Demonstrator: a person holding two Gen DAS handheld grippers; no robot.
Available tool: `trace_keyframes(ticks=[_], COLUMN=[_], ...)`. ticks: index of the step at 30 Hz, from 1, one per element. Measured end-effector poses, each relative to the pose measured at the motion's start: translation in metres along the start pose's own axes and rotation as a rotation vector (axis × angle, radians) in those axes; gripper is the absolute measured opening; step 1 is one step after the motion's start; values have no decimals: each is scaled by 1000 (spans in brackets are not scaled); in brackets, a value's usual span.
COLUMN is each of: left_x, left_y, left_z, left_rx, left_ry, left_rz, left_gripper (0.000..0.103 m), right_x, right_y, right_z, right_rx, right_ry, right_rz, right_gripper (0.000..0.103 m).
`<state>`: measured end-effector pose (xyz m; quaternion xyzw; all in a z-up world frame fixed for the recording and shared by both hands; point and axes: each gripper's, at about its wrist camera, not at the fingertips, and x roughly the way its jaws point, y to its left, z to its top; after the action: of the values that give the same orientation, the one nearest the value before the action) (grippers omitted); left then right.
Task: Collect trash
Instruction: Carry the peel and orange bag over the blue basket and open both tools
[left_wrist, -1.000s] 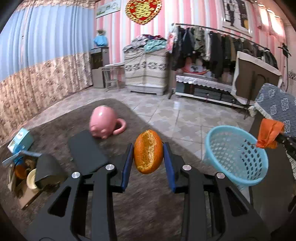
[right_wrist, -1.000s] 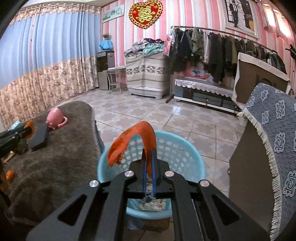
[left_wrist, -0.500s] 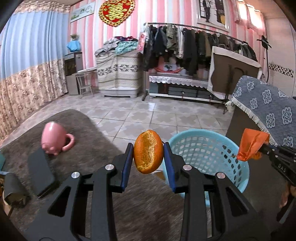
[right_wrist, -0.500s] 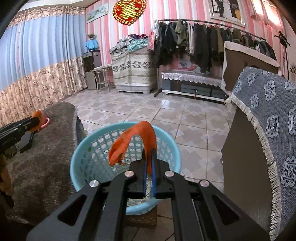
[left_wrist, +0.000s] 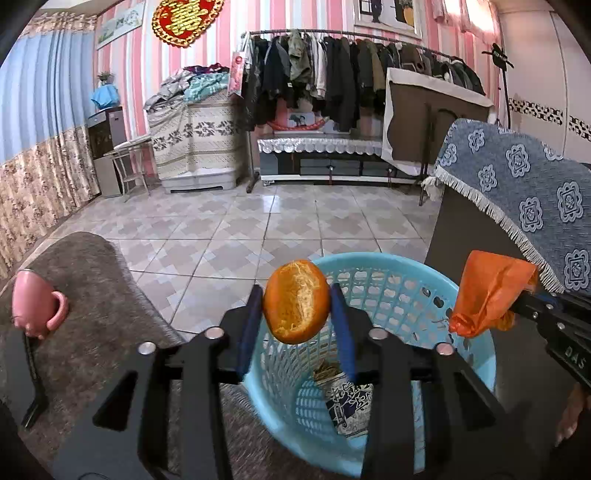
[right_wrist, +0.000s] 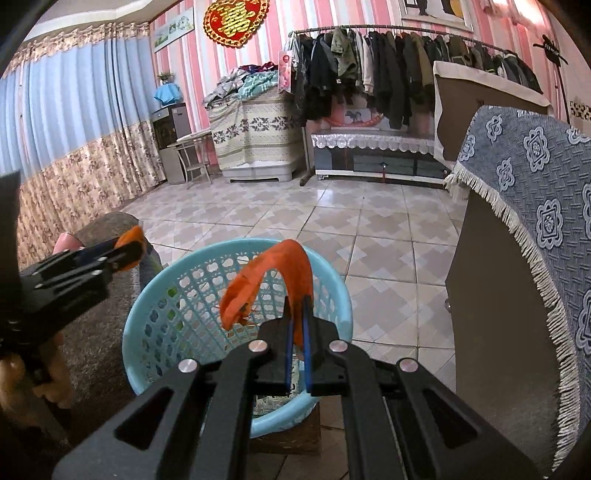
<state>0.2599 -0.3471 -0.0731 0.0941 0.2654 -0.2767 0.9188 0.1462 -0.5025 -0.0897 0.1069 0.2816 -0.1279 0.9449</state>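
My left gripper (left_wrist: 296, 295) hangs over the near left rim of the light blue basket (left_wrist: 406, 264). Its jaws are opening, and a rounded orange peel (left_wrist: 295, 301) still sits between the blue pads, touching both. My right gripper (right_wrist: 297, 306) is shut on a curled orange scrap (right_wrist: 273, 273) above the basket (right_wrist: 221, 246). In the left wrist view that scrap (left_wrist: 487, 291) hangs over the basket's right rim. The right wrist view shows the left gripper (right_wrist: 129, 251) at the basket's left side.
A brown fuzzy table cover (left_wrist: 92, 295) lies left of the basket and carries a pink mug (left_wrist: 35, 306). Furniture draped in a blue patterned cloth (left_wrist: 535, 192) stands close on the right. A patterned wrapper (left_wrist: 347, 402) lies inside the basket. Tiled floor stretches beyond.
My left gripper has swung right from over the table to above the basket, carrying the peel. The right gripper has sunk a little over the basket, its scrap still clamped.
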Motion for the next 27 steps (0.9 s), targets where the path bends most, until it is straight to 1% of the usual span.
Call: trace_keyframes(ticks=[1, 2, 3, 5, 7, 8, 12, 15, 21, 25, 27], left_x=[3, 7, 8, 9, 7, 5, -3, -14, -35, -38, -39], left_y=[0, -1, -2, 1, 8, 13, 28, 42, 65, 77, 86], left_z=[0, 1, 1, 2, 0, -1, -2, -2, 0, 2, 1], left_rx=[6, 14, 16, 13, -4, -14, -20, -52, -69, -85, -108], left_ry=[4, 4, -1, -8, -13, -18, -26, -39, -64, -70, -58], left_rz=[-4, 2, 11, 17, 35, 46, 95, 116, 179, 197, 193], left_gripper=[60, 64, 69, 72, 80, 82, 84, 87, 91, 91, 91], right_x=[2, 4, 6, 10, 11, 13, 20, 27, 52, 71, 75], right_y=[1, 3, 3, 6, 7, 8, 17, 24, 35, 38, 40], right_z=[-1, -1, -2, -2, -3, -3, -4, -4, -5, -7, -6], right_rx=[-1, -2, -2, -4, -2, 0, -9, -11, -9, -30, -36], right_ry=[3, 7, 9, 12, 14, 15, 21, 30, 87, 136, 143], right_rz=[-2, -2, -1, -2, -1, 1, 6, 11, 13, 1, -1], right_gripper=[4, 4, 4, 4, 4, 5, 5, 5, 5, 6, 6])
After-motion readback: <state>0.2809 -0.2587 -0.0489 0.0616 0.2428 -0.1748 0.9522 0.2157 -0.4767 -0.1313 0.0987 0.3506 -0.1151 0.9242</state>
